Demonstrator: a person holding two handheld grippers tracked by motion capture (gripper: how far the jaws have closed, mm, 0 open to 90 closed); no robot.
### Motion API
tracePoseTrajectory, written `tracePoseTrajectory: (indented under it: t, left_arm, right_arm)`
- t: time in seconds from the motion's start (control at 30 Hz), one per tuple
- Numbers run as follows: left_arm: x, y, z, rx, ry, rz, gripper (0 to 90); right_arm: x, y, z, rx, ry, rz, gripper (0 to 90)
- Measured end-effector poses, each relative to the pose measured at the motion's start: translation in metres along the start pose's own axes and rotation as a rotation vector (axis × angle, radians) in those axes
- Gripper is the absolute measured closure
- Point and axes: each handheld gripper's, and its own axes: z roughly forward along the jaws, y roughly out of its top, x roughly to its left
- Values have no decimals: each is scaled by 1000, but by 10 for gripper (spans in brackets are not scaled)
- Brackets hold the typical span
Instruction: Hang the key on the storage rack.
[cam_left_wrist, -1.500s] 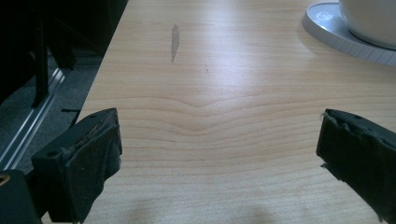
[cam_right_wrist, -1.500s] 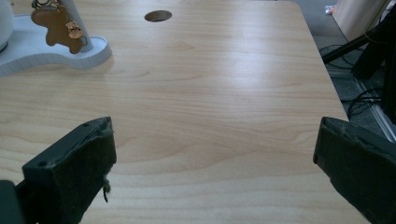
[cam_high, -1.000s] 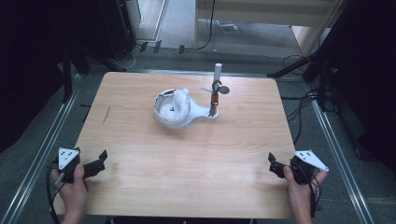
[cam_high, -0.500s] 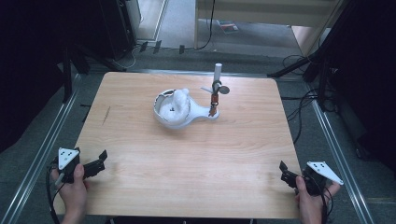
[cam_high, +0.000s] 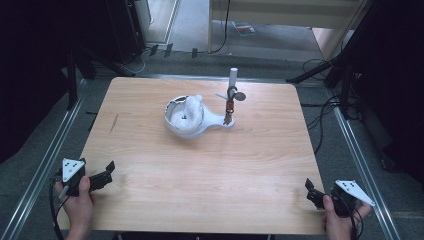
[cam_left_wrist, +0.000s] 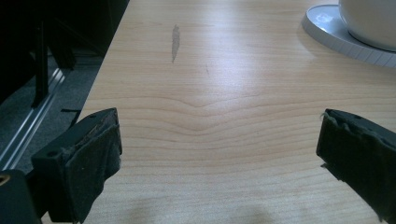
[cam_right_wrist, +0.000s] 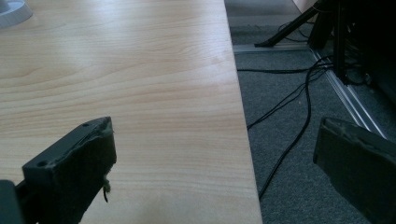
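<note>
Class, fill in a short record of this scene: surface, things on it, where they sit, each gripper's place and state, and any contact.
Surface: wooden table
Things: white bowl-shaped holder with a small stand beside it
Position: far middle of the table
Left gripper: near left corner, open, holding nothing
Right gripper: near right edge, open, holding nothing
Contact: neither gripper touches the holder

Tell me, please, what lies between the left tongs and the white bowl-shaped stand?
Bare light wooden tabletop separates the left tongs from the white bowl-shaped stand, per the high view.
</note>
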Motion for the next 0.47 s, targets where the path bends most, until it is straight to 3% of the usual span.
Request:
tracePoseTrajectory:
  t: [0.47]
  left_arm:
    - [0, 0, 0, 0, 1, -2, 7]
  right_arm:
    - [-5, -4, -5, -13, -4, 22, 0]
